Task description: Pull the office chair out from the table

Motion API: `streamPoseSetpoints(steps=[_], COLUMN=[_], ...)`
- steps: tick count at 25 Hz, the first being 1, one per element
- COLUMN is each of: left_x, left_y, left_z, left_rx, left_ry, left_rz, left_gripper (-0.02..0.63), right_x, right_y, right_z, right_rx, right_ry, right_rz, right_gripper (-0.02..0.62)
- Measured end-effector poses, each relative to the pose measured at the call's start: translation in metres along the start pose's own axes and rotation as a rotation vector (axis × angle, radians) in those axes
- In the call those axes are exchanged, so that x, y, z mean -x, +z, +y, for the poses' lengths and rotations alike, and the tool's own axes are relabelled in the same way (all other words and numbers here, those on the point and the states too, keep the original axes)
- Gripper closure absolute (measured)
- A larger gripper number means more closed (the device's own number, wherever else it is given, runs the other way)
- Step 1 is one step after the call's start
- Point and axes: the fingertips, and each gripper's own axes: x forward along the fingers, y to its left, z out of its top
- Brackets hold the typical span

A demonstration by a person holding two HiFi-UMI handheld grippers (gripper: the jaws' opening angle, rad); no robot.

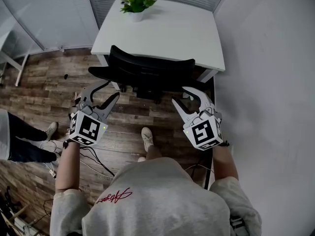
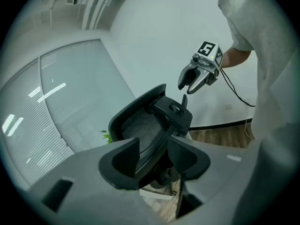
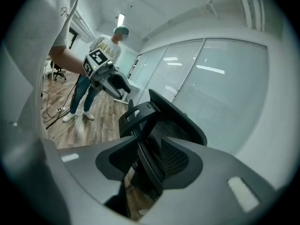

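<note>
**Q:** Where is the office chair (image 1: pixel 147 69)?

**A:** It is pushed in at the white table (image 1: pixel 197 38), with its black mesh back towards the person. A potted plant (image 1: pixel 137 4) stands at the table's far edge.

**Q:** And the grippers?

**A:** The left gripper (image 1: pixel 104 93) and the right gripper (image 1: pixel 180 96) are held near the backrest, one at each side. The jaws of both stand apart. Each gripper view frames the backrest's edge in the gap, and nothing is clamped.

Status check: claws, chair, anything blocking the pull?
Left claw and right claw open, nothing gripped. Office chair tucked at table. Cables on floor nearby.
</note>
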Motion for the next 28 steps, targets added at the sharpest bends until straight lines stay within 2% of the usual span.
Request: streamPoseSetpoints(steps=[4, 11, 17, 28], left_x=[-0.013, -0.033, -0.049, -0.079], left_y=[-0.012, -0.031, -0.046, -0.07], left_z=[0.002, 0.001, 0.002, -0.004], left_rx=[-0.056, -0.102, -0.146, -0.381], left_ry=[-0.017, -0.048, -0.073, -0.134], left_rz=[0.049, 0.106, 0.162, 0.307], left_gripper=[0.41, 0.388, 0.368, 0.345], right_x=[-0.017, -0.037, -0.05, -0.076], right_y=[-0.009, -0.024, -0.042, -0.066], right_z=[0.007, 0.007, 0.006, 0.013], right_rx=[0.032, 0.099, 0.219, 0.362], right_ry=[0.066, 0.082, 0.084, 0.12], right_rz=[0.044, 0.105, 0.191, 0.282], right_gripper=[0.414, 0.4, 0.399, 0.388])
